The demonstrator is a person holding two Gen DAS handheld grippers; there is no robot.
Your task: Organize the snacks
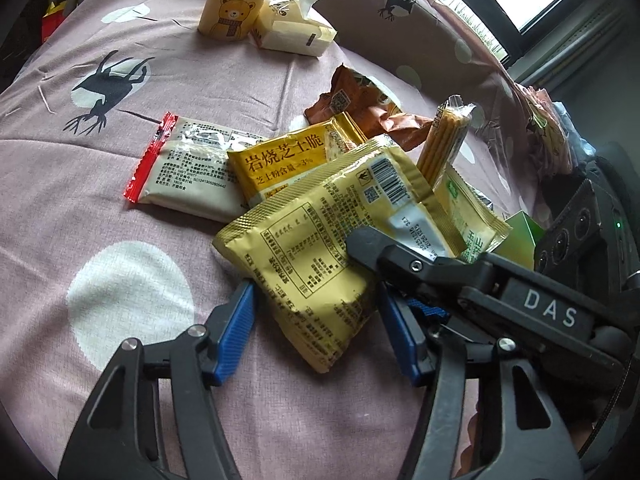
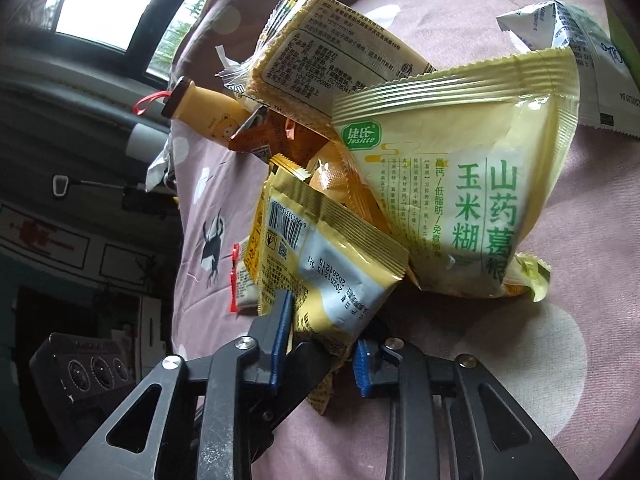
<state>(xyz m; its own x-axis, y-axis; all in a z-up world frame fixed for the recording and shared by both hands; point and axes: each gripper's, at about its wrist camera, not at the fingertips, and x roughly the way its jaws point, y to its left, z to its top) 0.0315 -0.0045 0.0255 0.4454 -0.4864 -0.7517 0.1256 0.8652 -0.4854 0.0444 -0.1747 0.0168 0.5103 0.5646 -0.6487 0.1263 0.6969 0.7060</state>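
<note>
Nearest you, the left gripper (image 1: 316, 296) sits low over the bed (image 1: 80, 208) with the gold packet (image 1: 304, 248) lying between its jaws. The blue pads (image 1: 236, 332) stand right at the packet's two edges, but you cannot tell from here whether they actually press on it. The right gripper (image 2: 320, 320) has its jaws clenched on the same packet at the end with the barcode and date stamp, so that hand already carries it.

Two grips on one soft pouch will crumple it or tug it both ways. Decide which hand owns it. Since the right one has the firmer hold, keep the left jaws slack or draw them off.

Lift straight up and slowly. The far end of the gold packet overlaps the yellow cheese-crisp packet (image 1: 280, 164) and touches the green-lettered packet (image 2: 460, 184), and a sideways drag would likely pull both along.

Further on, the stick-biscuit packet (image 1: 444, 140) leans upright against the pile and looks ready to topple, so steer clear of it. The white packet with red ends (image 1: 188, 168) and the brown packet (image 1: 360, 104) lie beyond. At the far edge stand the bear bottle (image 1: 232, 4) and the tissue pack (image 1: 288, 24), well apart from the snacks.
</note>
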